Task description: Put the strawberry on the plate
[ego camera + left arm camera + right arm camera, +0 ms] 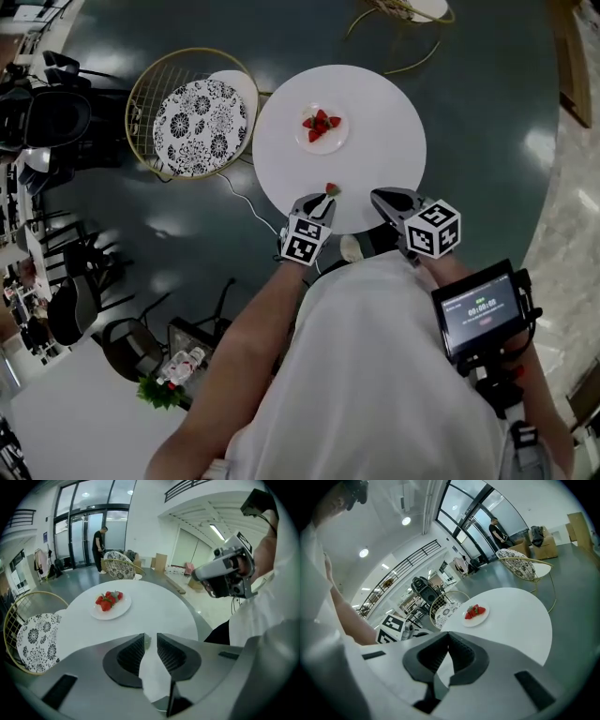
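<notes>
A lone strawberry lies on the round white table near its front edge. My left gripper is right at it, jaws a small gap apart; in the left gripper view only a pale green bit shows between the tips. The white plate sits mid-table with several strawberries on it, and shows ahead in both gripper views. My right gripper hovers at the table's front edge, to the right, shut and empty.
A gold wire chair with a black-and-white patterned cushion stands left of the table, touching its edge. A cable runs over the dark floor. A small screen rides on my right forearm. A person stands far off by glass doors.
</notes>
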